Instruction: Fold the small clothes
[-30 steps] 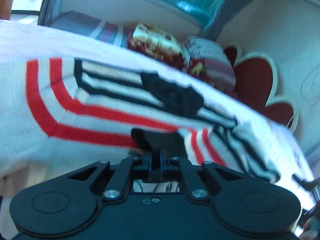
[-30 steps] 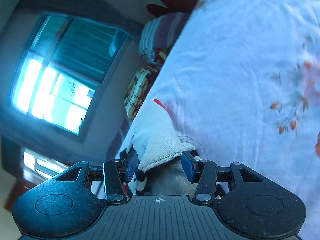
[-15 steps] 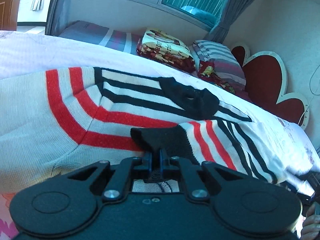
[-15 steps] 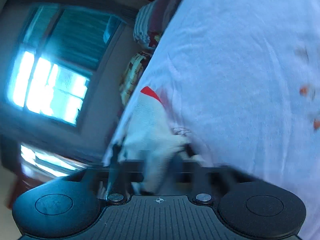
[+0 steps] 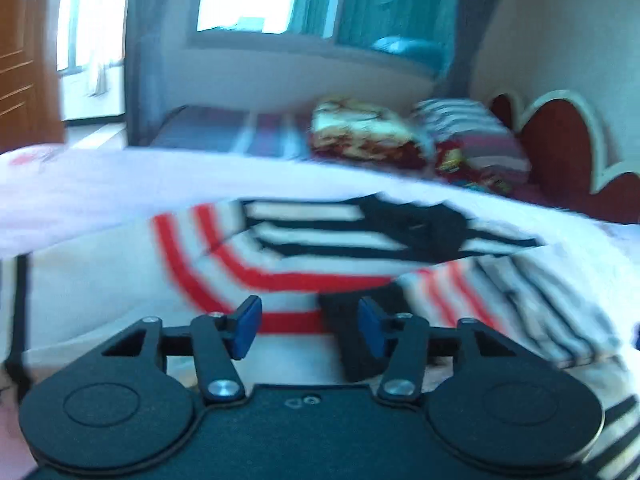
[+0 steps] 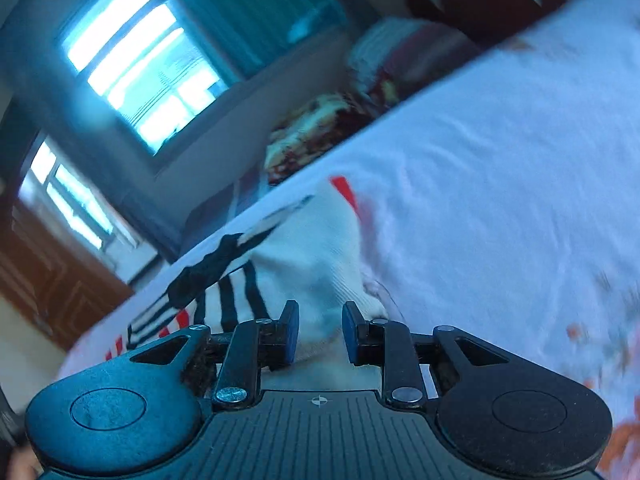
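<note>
The bed (image 5: 100,184), covered by a pale sheet with floral print, carried the task's garment; pillows (image 5: 420,140) and a red scalloped headboard (image 5: 560,144) lay at its far end. A small knitted sweater (image 5: 304,252), cream with red and black stripes and a black collar, was spread flat on the sheet, one striped sleeve (image 5: 500,304) laid across the body. In the right wrist view the same sweater (image 6: 312,256) was seen from its cream edge, resting on the sheet.

The step in hand was judged to be the release after a sleeve fold, ahead of the next fold. It was judged best done by withdrawing both tools low and straight back, so that the laid sleeve would not be dragged, and by regripping only at a hem corner or a fold edge, so that a single clean crease could be formed. Both views were motion-blurred, so fine contact could not be resolved.

The left gripper (image 5: 310,328) was held just above the sweater's near edge, its jaws spread wide and holding nothing; a black cuff (image 5: 344,336) lay between the blue pads without being pinched. The right gripper (image 6: 318,332) stood with jaws parted moderately; cream knit was seen in the gap, but no clamping was evident.
</note>
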The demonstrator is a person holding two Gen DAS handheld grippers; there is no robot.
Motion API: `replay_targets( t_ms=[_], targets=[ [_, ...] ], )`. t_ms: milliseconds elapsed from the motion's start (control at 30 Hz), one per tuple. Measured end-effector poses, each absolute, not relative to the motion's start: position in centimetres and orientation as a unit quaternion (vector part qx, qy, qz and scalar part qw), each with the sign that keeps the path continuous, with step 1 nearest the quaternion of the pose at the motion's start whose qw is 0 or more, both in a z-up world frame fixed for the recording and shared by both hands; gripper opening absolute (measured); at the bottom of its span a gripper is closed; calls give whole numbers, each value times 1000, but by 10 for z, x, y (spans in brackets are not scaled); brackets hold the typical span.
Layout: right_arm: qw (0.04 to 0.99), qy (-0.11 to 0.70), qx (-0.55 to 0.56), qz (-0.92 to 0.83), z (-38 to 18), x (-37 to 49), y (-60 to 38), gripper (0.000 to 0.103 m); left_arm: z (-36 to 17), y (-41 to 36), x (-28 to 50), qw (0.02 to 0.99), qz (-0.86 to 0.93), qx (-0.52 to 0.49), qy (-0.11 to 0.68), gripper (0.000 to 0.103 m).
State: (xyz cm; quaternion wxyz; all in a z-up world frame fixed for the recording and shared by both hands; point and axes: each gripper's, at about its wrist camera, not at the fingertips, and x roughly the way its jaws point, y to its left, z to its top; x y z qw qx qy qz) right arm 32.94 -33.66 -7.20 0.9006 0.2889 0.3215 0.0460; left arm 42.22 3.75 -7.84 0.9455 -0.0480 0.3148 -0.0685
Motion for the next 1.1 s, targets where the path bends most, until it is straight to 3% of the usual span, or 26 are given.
replay_targets(
  t_ms=[167, 200, 233, 367, 467, 500, 667, 733, 800, 833, 867, 900, 1100],
  targets=[
    [921, 344, 159, 90, -84, 373, -281, 25, -86, -33, 432, 940, -148, -7, 308, 61],
    [917, 369, 134, 67, -97, 383, -277, 19, -96, -41, 439, 935, -147, 3, 323, 64],
    [918, 368, 134, 60, -103, 385, -279, 18, -109, -46, 448, 925, -137, 16, 354, 63],
    [924, 338, 168, 66, -87, 373, -309, 19, -94, -24, 433, 945, -110, 12, 308, 58],
    [927, 314, 202, 39, -84, 384, -348, 55, -94, 6, 428, 950, -56, 0, 308, 59],
    [926, 311, 211, 35, -86, 391, -358, 55, -98, 14, 432, 946, -43, -11, 320, 59],
    [919, 309, 242, 49, -94, 434, -381, 55, -107, 29, 455, 936, -40, -53, 347, 46],
    [915, 311, 252, 56, -97, 458, -385, 54, -109, 27, 458, 935, -49, -53, 349, 27],
    [909, 325, 253, 64, -104, 477, -386, 38, -111, 24, 461, 935, -58, -49, 346, 10],
    [906, 338, 249, 63, -108, 486, -385, 33, -112, 23, 460, 936, -58, -45, 345, 8],
    [901, 350, 246, 65, -113, 492, -384, 16, -111, 21, 461, 937, -56, -39, 344, 7],
    [898, 359, 245, 74, -118, 497, -383, 9, -111, 17, 460, 937, -55, -34, 343, 6],
    [921, 325, 208, 58, -113, 484, -380, 7, -104, 2, 473, 946, -57, -4, 319, 5]
  ],
)
